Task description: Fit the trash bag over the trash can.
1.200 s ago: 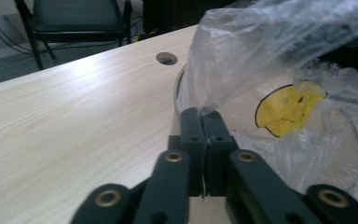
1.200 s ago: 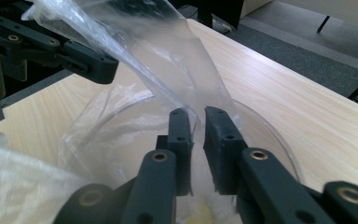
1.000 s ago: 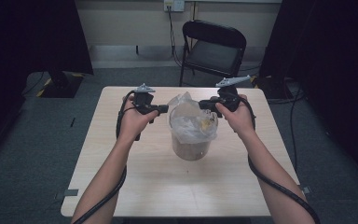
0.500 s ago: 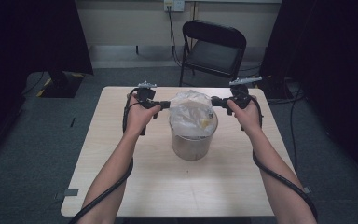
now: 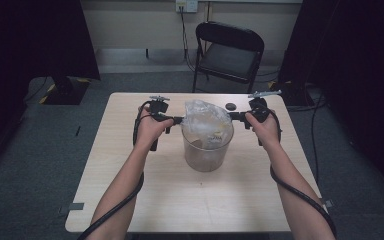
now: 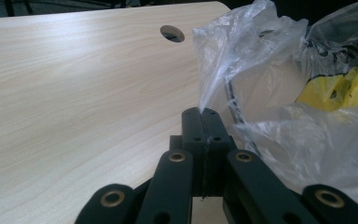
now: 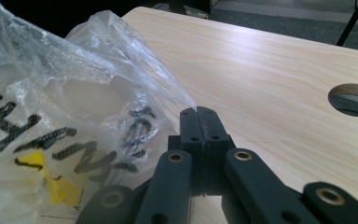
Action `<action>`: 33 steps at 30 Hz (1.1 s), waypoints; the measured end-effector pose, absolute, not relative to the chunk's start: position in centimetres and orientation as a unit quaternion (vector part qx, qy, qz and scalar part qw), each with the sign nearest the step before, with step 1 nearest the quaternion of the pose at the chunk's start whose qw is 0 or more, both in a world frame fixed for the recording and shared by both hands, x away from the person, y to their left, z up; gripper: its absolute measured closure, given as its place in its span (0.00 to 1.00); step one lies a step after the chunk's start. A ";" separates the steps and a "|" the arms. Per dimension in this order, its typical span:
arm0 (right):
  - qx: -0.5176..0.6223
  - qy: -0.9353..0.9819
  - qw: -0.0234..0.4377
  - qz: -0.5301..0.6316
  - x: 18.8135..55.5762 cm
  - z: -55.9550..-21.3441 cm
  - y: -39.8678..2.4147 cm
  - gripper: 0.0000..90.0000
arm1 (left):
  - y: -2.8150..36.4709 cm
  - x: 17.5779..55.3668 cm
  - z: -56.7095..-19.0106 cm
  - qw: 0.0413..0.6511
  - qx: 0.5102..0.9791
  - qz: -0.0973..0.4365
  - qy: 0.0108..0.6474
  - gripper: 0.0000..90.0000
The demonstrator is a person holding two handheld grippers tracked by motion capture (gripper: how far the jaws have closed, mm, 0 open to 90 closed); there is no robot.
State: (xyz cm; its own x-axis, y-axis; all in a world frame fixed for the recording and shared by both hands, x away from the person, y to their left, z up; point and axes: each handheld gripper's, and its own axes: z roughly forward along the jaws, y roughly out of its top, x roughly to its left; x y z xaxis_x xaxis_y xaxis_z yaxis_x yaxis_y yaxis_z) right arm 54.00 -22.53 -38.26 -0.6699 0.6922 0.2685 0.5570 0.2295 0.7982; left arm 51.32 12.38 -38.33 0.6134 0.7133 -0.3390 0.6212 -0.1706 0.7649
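Observation:
A clear plastic bag [image 5: 206, 120] with black lettering and a yellow patch lines a round see-through bin [image 5: 206, 152] at the table's middle. My left gripper [image 5: 179, 120] is shut on the bag's left edge, and in the left gripper view a pinch of film [image 6: 219, 70] runs into its closed jaws [image 6: 203, 113]. My right gripper [image 5: 232, 116] is shut on the bag's right edge; the film [image 7: 135, 70] meets its closed jaws [image 7: 200, 112] in the right gripper view. The bag is stretched between both grippers over the bin's rim.
The wooden table [image 5: 130, 200] has a round cable hole [image 5: 230, 106] behind the bin. A black folding chair [image 5: 229, 50] stands beyond the far edge. Cables trail along both forearms. Dark curtains hang at both sides.
Both hands have moved apart and downward, spreading the bag wider across the bin's mouth. The right hand has shifted farther to the right.

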 end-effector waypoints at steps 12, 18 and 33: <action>0.407 0.770 0.092 0.483 52.4 -39.2 -23.7 0.95 | 13.8 49.5 -38.7 0.479 0.756 0.068 0.441 1.00; 0.414 0.759 0.133 0.484 51.4 -37.4 -24.0 0.69 | 14.6 48.9 -36.8 0.491 0.740 0.102 0.448 0.73; 0.401 0.755 0.142 0.500 50.3 -33.8 -21.6 0.55 | 13.6 50.7 -35.9 0.540 0.694 0.056 0.474 0.62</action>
